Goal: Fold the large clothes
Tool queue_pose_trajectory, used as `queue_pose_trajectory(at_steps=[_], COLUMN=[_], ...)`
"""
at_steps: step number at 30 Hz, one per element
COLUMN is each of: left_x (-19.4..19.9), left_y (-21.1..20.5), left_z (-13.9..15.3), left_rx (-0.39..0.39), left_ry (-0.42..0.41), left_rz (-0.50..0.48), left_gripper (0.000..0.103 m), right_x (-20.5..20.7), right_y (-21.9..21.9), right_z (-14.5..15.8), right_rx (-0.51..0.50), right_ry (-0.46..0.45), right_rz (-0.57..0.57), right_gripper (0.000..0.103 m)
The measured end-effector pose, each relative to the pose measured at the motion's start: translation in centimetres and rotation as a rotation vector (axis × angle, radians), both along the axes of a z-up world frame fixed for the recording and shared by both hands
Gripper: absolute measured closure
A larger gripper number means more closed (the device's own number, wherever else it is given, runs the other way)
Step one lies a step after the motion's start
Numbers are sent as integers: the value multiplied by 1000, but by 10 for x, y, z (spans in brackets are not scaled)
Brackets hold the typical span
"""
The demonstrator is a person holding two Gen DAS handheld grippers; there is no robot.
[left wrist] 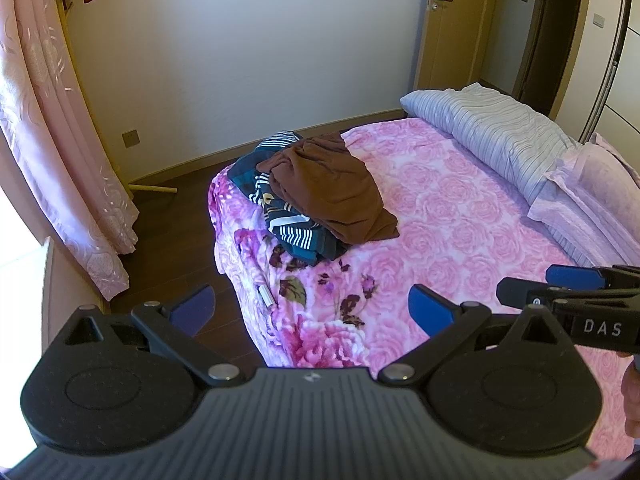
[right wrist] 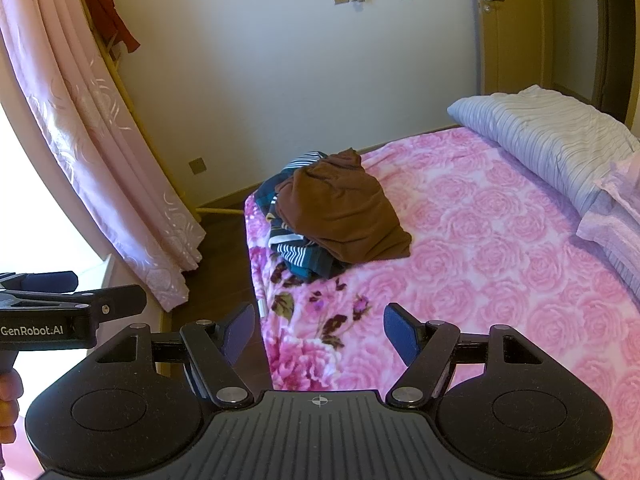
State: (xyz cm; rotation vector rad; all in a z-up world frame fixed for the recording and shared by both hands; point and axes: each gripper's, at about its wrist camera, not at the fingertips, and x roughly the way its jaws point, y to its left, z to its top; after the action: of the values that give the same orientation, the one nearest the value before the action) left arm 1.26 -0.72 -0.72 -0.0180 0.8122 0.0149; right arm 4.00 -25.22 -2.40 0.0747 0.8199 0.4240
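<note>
Two garments lay heaped at the bed's [left wrist: 460, 216] far left corner: a brown one [left wrist: 332, 188] crumpled on top of a dark striped one [left wrist: 288, 232], which reached the edge. We held our left gripper [left wrist: 310, 314] over the near corner, its fingers spread wide and empty. Our right gripper [right wrist: 320, 332] hung beside it, fingers likewise apart, well short of the clothes. A grey striped pillow [right wrist: 548, 136] rested along the far right edge.

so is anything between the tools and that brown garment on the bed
Nothing visible. Both the left tool and right tool are open and empty, with only bare pink floral blanket before the brown garment, which lies on top of the striped clothes.
</note>
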Motion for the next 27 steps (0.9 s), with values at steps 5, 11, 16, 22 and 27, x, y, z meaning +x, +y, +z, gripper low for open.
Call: queue_pose_trajectory(at_steps=[5,11,16,22,27], left_x=[1,5,5,21,48], left_y=[-1,0,1,9,19], left_z=[-2,-5,-6,-12,-22], left_rx=[6,11,10,5,-2], left_ry=[10,23,25,47,77], left_rz=[5,6,9,10,-3], left_gripper=[1,1,1,1,1], right_x=[2,5,10,23,44], right_y=[1,5,10,17,24], right_z=[-2,-5,-5,-13,-24], right_rx=[1,1,-5,-5,2], right_ry=[5,20,20,40,65], right_rz=[1,5,14,20,18], right_gripper=[34,34,34,34,34])
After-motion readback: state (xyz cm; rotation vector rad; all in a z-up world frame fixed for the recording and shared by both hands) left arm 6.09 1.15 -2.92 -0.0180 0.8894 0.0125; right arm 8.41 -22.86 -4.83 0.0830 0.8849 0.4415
